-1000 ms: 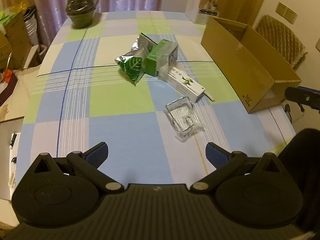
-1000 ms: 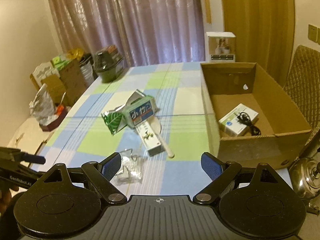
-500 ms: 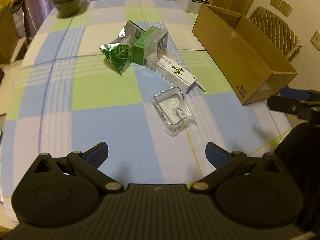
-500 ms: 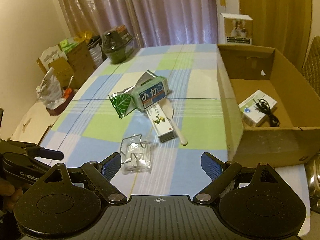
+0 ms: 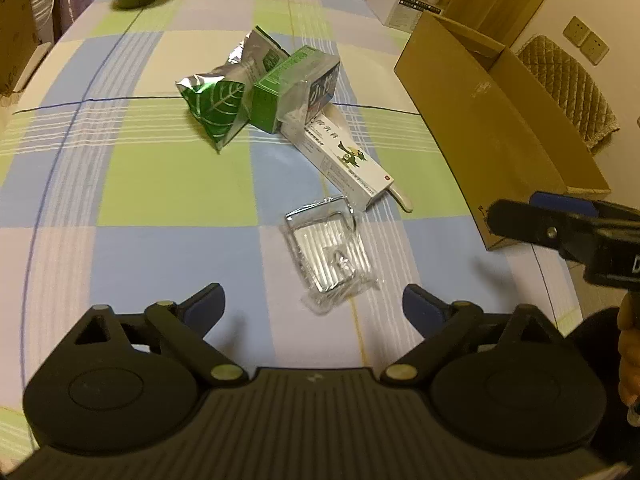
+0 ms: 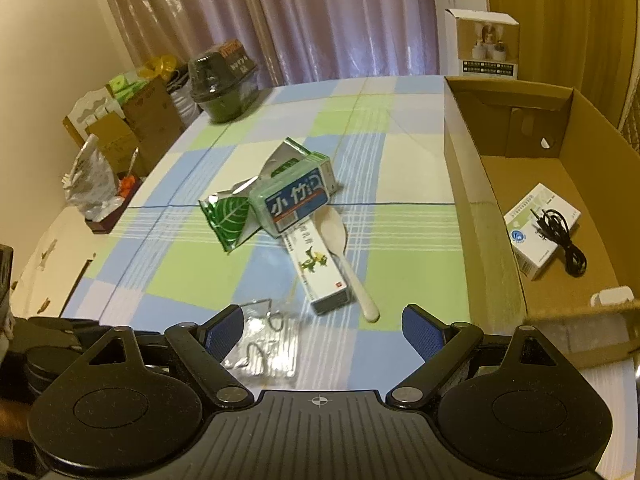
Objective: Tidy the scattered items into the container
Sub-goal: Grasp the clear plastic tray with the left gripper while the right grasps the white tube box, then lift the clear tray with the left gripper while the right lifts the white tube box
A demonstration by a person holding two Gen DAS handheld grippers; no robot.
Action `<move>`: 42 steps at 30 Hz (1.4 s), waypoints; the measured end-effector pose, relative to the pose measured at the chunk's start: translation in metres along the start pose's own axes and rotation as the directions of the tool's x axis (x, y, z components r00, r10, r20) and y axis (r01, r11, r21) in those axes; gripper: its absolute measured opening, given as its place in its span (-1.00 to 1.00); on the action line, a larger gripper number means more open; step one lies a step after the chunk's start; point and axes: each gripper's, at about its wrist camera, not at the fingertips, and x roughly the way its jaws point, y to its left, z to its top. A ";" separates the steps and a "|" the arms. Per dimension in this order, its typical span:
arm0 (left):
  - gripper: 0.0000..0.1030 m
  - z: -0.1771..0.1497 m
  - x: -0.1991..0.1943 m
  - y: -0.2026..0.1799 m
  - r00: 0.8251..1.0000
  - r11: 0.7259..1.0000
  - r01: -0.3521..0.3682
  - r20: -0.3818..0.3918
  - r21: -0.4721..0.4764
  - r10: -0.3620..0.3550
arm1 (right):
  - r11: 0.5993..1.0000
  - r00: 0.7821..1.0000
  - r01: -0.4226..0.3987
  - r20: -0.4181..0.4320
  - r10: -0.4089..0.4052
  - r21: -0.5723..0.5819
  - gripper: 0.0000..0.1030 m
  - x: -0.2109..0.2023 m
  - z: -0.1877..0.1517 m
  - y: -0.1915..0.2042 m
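Spread wide apart, the fingers of the left gripper (image 5: 314, 306) are held just above the checked tablecloth (image 5: 160, 184), with nothing between them; a clear plastic packet (image 5: 330, 258) holding bent wire pieces is seen flat on the cloth just ahead of the gap, nearer the right-hand finger; beyond it a long white box (image 5: 344, 160) is laid slantwise, with the handle of a white spoon (image 5: 400, 199) showing past its near end; a green carton (image 5: 294, 86) is rested across the far end of that box, and a silver-and-green foil pouch (image 5: 218, 106) is tucked against the carton's left side; the four items are gathered near the middle of the table, well apart from the cardboard box (image 5: 480, 120) standing open-topped along the right edge.

From the right wrist view, the right gripper (image 6: 322, 334) is likewise shown parted and empty; the packet (image 6: 266, 342) is seen close beside its left finger, partly hidden by it; the spoon (image 6: 340, 248) is laid alongside the long box (image 6: 318, 270), its bowl against the carton (image 6: 296, 198); inside the cardboard container (image 6: 484, 240) a small white box (image 6: 532, 236) with a black cable (image 6: 562, 236) draped over it is found on the floor, and a pale object at the near wall cannot be identified; a dark lidded bowl (image 6: 222, 84) is set at the far left corner of the table.
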 end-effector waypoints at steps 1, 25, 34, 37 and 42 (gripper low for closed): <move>0.66 0.002 0.005 -0.001 1.000 1.000 0.000 -0.001 -0.003 0.000 | 1.000 1.000 0.002 -0.002 -0.002 -0.003 0.79 0.003 0.002 -0.001; -0.49 0.017 0.038 0.033 0.988 0.987 -0.127 -0.080 0.097 0.135 | 0.986 0.997 0.013 -0.072 -0.026 -0.167 0.55 0.082 0.017 0.000; -0.30 0.016 0.034 0.054 0.983 0.986 -0.161 -0.083 0.049 0.164 | 0.939 0.987 0.008 -0.146 -0.062 -0.345 0.14 0.136 0.015 0.018; -0.30 0.016 0.036 0.055 0.984 0.987 -0.158 -0.083 0.039 0.160 | 0.940 0.984 0.004 -0.168 -0.065 -0.341 -0.20 0.146 0.016 0.018; -0.31 0.015 0.036 0.054 0.984 0.987 -0.151 -0.090 0.055 0.155 | 0.947 0.978 -0.004 -0.200 -0.064 -0.320 -0.21 0.136 0.009 0.020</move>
